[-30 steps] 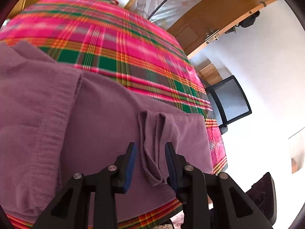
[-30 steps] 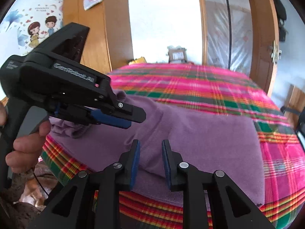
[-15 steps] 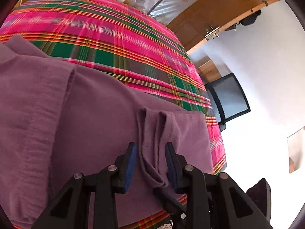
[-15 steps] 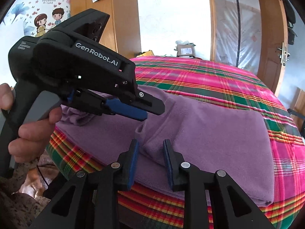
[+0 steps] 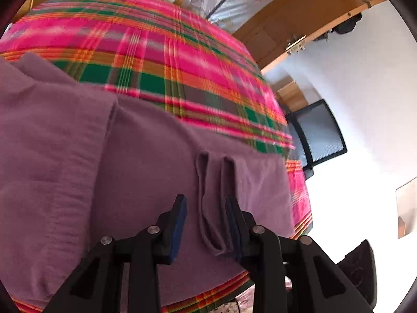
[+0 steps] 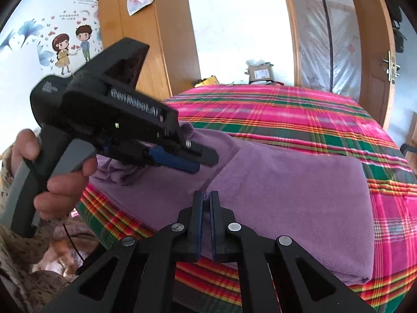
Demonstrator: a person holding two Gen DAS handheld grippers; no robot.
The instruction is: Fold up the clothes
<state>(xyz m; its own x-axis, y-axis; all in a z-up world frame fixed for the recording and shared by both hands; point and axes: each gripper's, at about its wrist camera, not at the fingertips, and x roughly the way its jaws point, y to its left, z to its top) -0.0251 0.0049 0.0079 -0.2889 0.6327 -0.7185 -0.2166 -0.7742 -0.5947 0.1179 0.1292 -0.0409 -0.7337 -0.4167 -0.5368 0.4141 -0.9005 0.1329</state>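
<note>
A purple garment [image 5: 130, 156] lies spread over the near part of a bed with a pink and green plaid cover [image 5: 182, 65]. My left gripper [image 5: 205, 199] is open and straddles a raised double fold [image 5: 211, 216] near the garment's right edge; the pads do not squeeze it. In the right wrist view, my right gripper [image 6: 206, 195] has its jaws closing, and the blue pads pinch a ridge of the purple garment [image 6: 286, 182] near the bed's front edge. Just above and to the left hovers the left gripper [image 6: 202, 162], held by a hand [image 6: 60, 190].
A wooden wardrobe [image 6: 146, 39] and a door [image 6: 375, 52] stand behind the bed, and a cardboard box [image 6: 260, 71] sits at its far end. A black office chair [image 5: 318, 133] stands beside the bed's right edge. Patterned fabric [image 6: 23, 274] lies low at the left.
My right gripper's jaws have come together on the ridge of purple cloth that stood between them. The left gripper has stayed open over its fold, shifting only slightly.
</note>
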